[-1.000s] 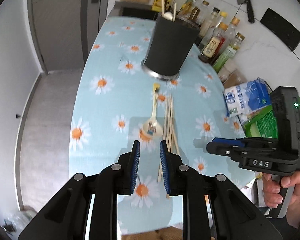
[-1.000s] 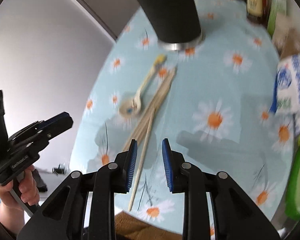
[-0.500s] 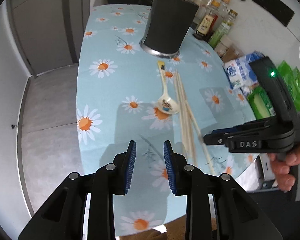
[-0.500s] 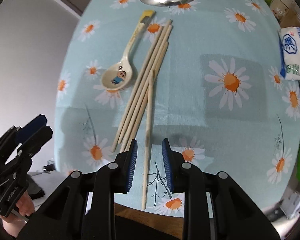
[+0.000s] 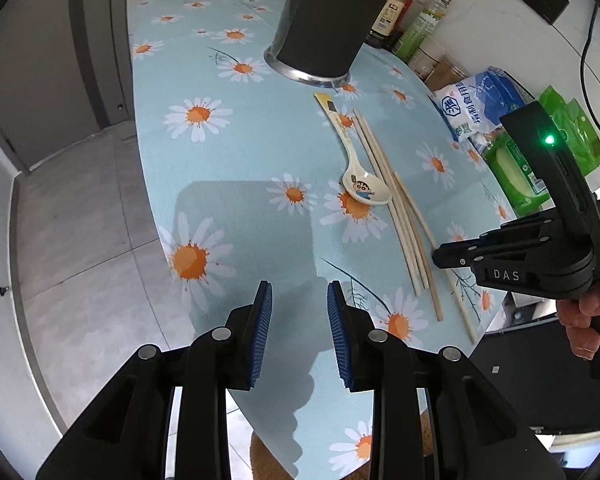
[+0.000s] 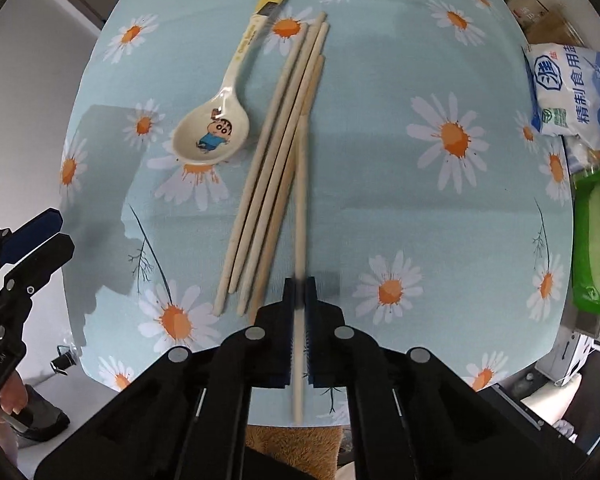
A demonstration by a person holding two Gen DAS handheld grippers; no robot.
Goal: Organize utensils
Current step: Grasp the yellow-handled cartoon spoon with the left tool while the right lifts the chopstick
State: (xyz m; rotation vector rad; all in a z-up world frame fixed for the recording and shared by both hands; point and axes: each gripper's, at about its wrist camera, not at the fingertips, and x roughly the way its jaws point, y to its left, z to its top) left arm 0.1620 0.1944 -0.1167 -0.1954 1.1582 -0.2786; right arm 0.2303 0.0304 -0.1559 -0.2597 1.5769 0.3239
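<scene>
On the daisy tablecloth [image 5: 228, 152] several wooden chopsticks [image 6: 268, 184] lie side by side next to a cartoon ceramic spoon [image 6: 216, 128]. My right gripper [image 6: 299, 284] points straight down, its jaws closing, the pads pressed on the near end of one chopstick [image 6: 301, 200] at the bundle's right. The black utensil holder [image 5: 328, 28] stands upright at the far end. Over bare cloth near the front edge hovers my left gripper [image 5: 299, 292], open and holding nothing, well left of the spoon [image 5: 364, 188].
Bottles [image 5: 396, 12] line the wall behind the holder. A blue-white salt bag [image 5: 476, 104] and a green packet [image 5: 520, 168] lie along the table's right side. The floor drops away to the left of the cloth's edge.
Both grippers came lower toward the table. The right gripper lined up over the rightmost chopstick and shut on it. The left gripper's jaws stand slightly wider than before.
</scene>
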